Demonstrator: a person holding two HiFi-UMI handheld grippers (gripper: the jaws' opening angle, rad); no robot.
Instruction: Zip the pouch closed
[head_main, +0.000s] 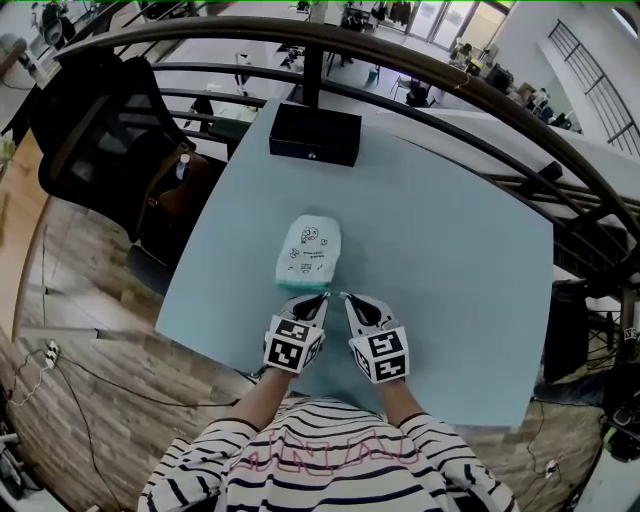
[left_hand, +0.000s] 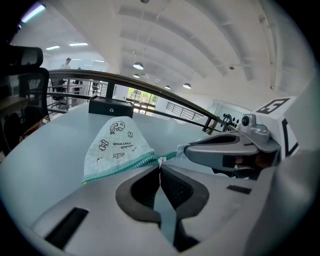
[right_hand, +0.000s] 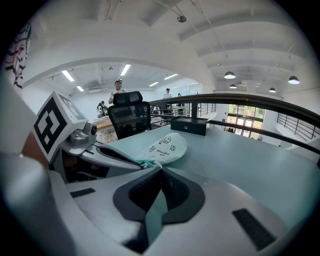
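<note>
- Pouch (head_main: 309, 250), pale with small cartoon prints and a teal zipper edge, lies flat on the light blue table (head_main: 450, 280). We see it on our side of the black box (head_main: 314, 133), well apart from it.
- The zipper edge is the side of the pouch turned away from the black box, toward us.
- Our left gripper (left_hand: 160, 166) sits at that far edge. Its jaws are pressed together, with the small pale zipper pull (left_hand: 161, 161) pinched at their tips.
- Our right gripper (right_hand: 159, 168) sits just beside the left one, equally far from the black box. Its jaws are also closed tight, nipping the teal end of the pouch's zipper tape.
- A short stretch of that teal tape runs between the two sets of tips.
- Whether the zipper teeth behind the pull are joined, we cannot tell.
- A dark curved railing (head_main: 420, 70) runs beyond the black box, and an office chair (head_main: 100, 130) stands off to the box's left.
</note>
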